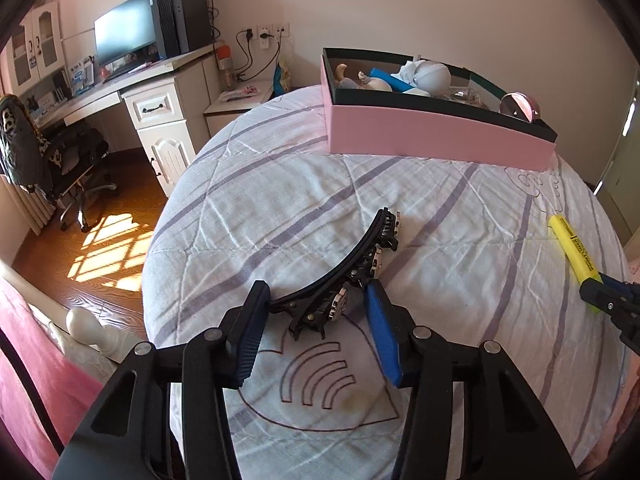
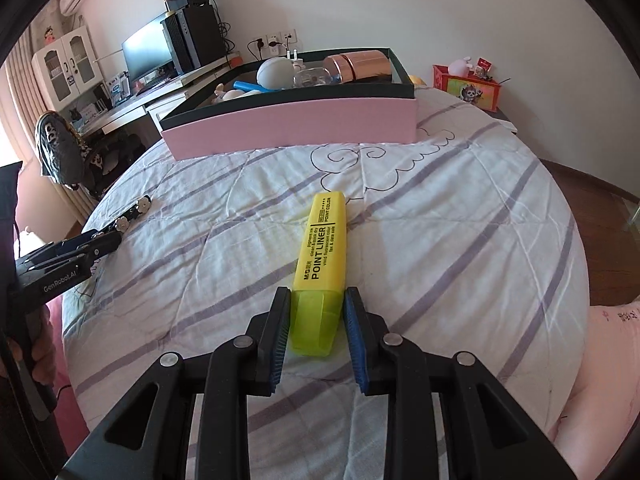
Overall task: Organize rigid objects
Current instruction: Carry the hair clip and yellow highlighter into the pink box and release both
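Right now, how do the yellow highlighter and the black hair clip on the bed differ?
The highlighter is a straight, bright yellow bar with printed lettering; the hair clip is black, curved and toothed, with small metal flowers. The right gripper is shut on the highlighter's cap end; the left gripper straddles the hair clip's near end, its pads not clearly pressing. Both lie on the striped quilt, short of the pink box.

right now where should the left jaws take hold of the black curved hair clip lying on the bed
Probably at the near end of the black curved hair clip, coming from above. It is narrow there, and already lies between the left gripper jaws, across its arched spine.
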### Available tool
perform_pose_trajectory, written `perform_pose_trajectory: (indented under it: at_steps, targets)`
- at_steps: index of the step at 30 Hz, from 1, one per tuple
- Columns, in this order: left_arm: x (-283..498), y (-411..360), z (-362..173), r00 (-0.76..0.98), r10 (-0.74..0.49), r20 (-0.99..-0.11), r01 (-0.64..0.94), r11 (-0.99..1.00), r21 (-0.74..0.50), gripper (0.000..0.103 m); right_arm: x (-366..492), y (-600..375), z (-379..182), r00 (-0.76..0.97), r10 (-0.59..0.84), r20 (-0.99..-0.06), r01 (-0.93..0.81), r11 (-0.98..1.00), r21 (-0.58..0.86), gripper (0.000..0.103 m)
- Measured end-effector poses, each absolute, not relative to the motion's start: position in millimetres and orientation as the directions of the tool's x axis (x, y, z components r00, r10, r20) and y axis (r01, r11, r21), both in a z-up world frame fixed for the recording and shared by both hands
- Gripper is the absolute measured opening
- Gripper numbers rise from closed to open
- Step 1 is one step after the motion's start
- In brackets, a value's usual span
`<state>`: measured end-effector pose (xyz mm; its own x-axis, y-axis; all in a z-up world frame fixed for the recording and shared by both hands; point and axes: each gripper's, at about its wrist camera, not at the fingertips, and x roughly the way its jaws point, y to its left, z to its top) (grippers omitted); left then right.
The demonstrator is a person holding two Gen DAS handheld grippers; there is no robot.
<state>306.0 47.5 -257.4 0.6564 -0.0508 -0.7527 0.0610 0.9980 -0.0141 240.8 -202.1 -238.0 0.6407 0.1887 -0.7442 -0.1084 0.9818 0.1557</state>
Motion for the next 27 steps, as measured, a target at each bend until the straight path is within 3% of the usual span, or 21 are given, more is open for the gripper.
perform_pose_trajectory:
  at_steps: [4, 7, 9, 12, 14, 20, 27]
  targets:
    - [301, 32, -256, 0.637, -0.066, -0.768, 0.056, 0.998, -0.039, 0.05, 248, -203, -240, 0.652, 0.187, -0.735, -0.093, 0.981, 0.168, 0.03]
    - [300, 19, -257, 0.635, -0.059, -0.771, 0.068, 0.997, -0.021, 0.049, 251, -204, -240, 0.661, 0.189, -0.726, -0.087, 0.981, 0.175, 0.041]
    - [300, 14, -257, 0.641, -0.038, -0.766, 0.063, 0.998, 0.003, 0.05, 256, -203, -240, 0.668, 0.176, -0.723, -0.081, 0.983, 0.164, 0.042]
    - [298, 9, -257, 0.654, -0.033, -0.756, 0.066, 0.998, 0.013, 0.05, 259, -200, -243, 0.677, 0.154, -0.72, -0.089, 0.988, 0.127, 0.04]
    - [297, 8, -255, 0.657, -0.048, -0.752, 0.069, 0.998, -0.003, 0.049, 260, -199, -242, 0.678, 0.143, -0.721, -0.091, 0.99, 0.11, 0.027]
    - [288, 0, -244, 0.68, -0.061, -0.731, 0.075, 0.997, -0.014, 0.049, 251, -196, -235, 0.708, 0.163, -0.687, -0.112, 0.987, 0.119, 0.027]
    - [258, -16, -200, 0.755, -0.085, -0.65, 0.101, 0.995, -0.013, 0.05, 215, -187, -187, 0.804, 0.205, -0.558, -0.143, 0.978, 0.152, 0.027]
